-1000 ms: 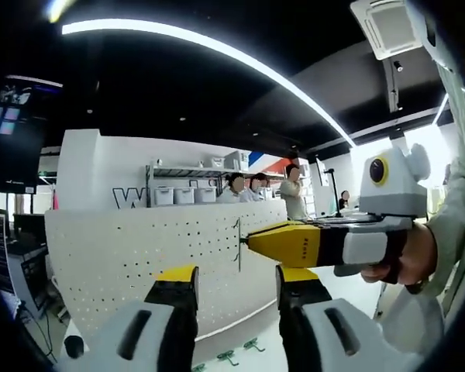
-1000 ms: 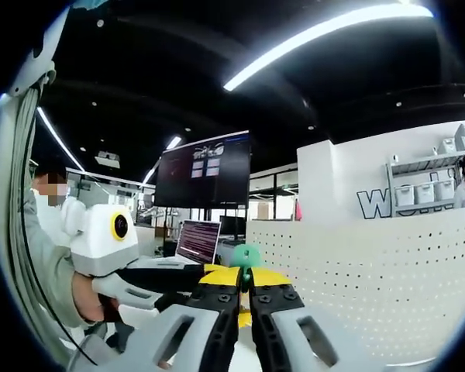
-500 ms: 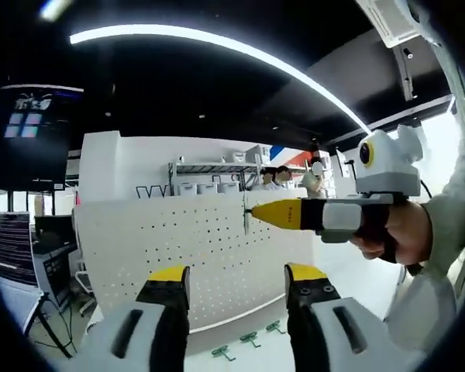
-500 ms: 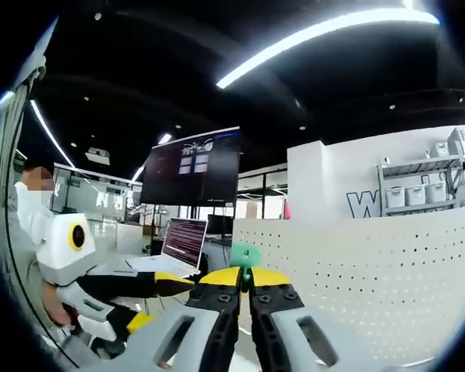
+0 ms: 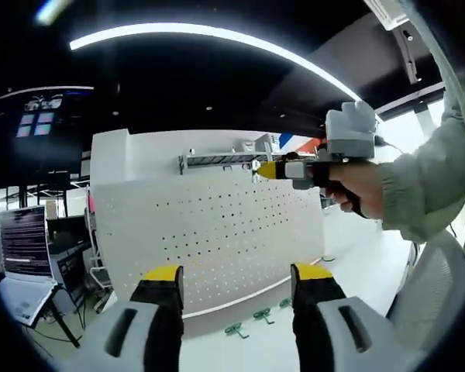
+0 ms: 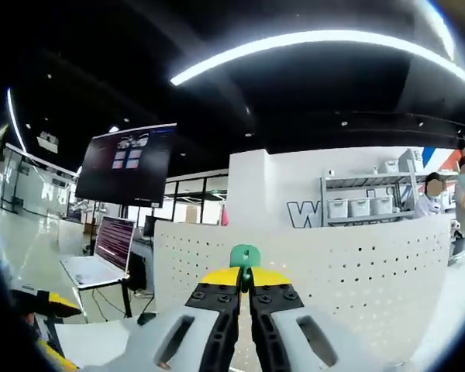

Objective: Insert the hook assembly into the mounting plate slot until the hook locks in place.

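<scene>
The white perforated mounting plate (image 5: 217, 232) stands upright on the table. My left gripper (image 5: 237, 280) is open in front of it, with nothing between its jaws. My right gripper (image 5: 268, 170), held in a person's hand, reaches in from the right, its yellow tip level with the plate's top edge. In the right gripper view, my right gripper (image 6: 245, 274) is shut on a green hook (image 6: 245, 255), whose rounded top sticks up above the jaw tips. The mounting plate (image 6: 341, 263) lies just beyond it. The yellow tips of the left gripper (image 6: 39, 304) show at the lower left.
Three loose green hooks (image 5: 253, 318) lie on the white table at the plate's foot. A laptop (image 6: 101, 260) sits on a stand to the left and a wall monitor (image 6: 128, 163) hangs above it. Shelves with bins (image 6: 360, 205) and people stand behind the plate.
The right gripper has moved farther from the left one, up to the plate's top edge, still holding the hook. The left gripper has dropped toward the right view's lower-left edge.
</scene>
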`<state>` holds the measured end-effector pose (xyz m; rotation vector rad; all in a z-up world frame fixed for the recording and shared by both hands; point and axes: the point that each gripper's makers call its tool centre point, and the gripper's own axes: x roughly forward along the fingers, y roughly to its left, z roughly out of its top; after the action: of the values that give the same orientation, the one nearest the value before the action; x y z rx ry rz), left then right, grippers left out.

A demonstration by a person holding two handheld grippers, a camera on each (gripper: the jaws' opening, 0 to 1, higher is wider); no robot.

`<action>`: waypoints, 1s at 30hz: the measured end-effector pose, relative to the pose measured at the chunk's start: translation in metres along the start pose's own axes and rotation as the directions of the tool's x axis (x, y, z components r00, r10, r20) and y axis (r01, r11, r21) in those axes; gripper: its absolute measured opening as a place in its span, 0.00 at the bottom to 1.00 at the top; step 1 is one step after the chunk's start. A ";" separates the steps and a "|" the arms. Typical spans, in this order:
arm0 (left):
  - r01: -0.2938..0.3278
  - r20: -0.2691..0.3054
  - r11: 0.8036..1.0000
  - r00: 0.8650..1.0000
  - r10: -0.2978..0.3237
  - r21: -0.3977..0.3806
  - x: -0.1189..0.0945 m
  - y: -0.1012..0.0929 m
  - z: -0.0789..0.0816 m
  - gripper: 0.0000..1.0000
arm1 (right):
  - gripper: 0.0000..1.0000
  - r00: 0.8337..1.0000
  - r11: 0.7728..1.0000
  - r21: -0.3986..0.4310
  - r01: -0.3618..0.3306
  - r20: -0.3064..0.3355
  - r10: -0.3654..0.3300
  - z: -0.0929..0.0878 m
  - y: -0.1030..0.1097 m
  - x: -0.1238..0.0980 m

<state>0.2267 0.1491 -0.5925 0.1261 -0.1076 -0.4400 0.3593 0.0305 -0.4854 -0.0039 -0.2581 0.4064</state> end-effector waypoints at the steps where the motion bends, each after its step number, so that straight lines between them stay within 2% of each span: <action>1: 0.003 -0.002 1.000 1.000 -0.003 0.001 0.000 -0.001 -0.001 0.57 | 0.01 1.000 1.000 0.002 0.009 0.007 -0.009 0.000 -0.002 0.004; 4: 0.024 0.023 0.999 0.999 -0.025 0.035 0.003 -0.004 0.003 0.57 | 0.01 0.999 0.999 -0.025 0.043 0.004 -0.043 -0.003 -0.009 0.019; 9: 0.052 0.014 0.998 0.999 -0.052 0.033 0.004 -0.010 -0.001 0.57 | 0.01 0.994 0.993 -0.045 0.107 0.005 -0.106 -0.003 -0.027 0.042; 16: 0.090 0.010 0.995 0.996 -0.091 0.046 0.006 -0.017 -0.002 0.56 | 0.01 0.977 0.975 -0.069 0.212 -0.022 -0.214 -0.012 -0.062 0.073; 22: 0.091 0.004 0.995 0.996 -0.092 0.033 0.007 -0.015 -0.004 0.56 | 0.01 0.970 0.968 -0.105 0.228 -0.057 -0.235 -0.027 -0.070 0.087; 26: 0.095 0.000 0.995 0.995 -0.095 0.030 0.007 -0.015 -0.005 0.56 | 0.01 0.965 0.966 -0.102 0.237 -0.089 -0.247 -0.041 -0.072 0.094; 30: 0.100 -0.003 0.994 0.995 -0.099 0.034 0.008 -0.016 -0.006 0.56 | 0.01 0.960 0.963 -0.093 0.254 -0.096 -0.262 -0.046 -0.076 0.098</action>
<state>0.2277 0.1322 -0.6000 0.1661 -0.1080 -0.5377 0.4873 0.0013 -0.5012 -0.0699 -0.1651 0.1346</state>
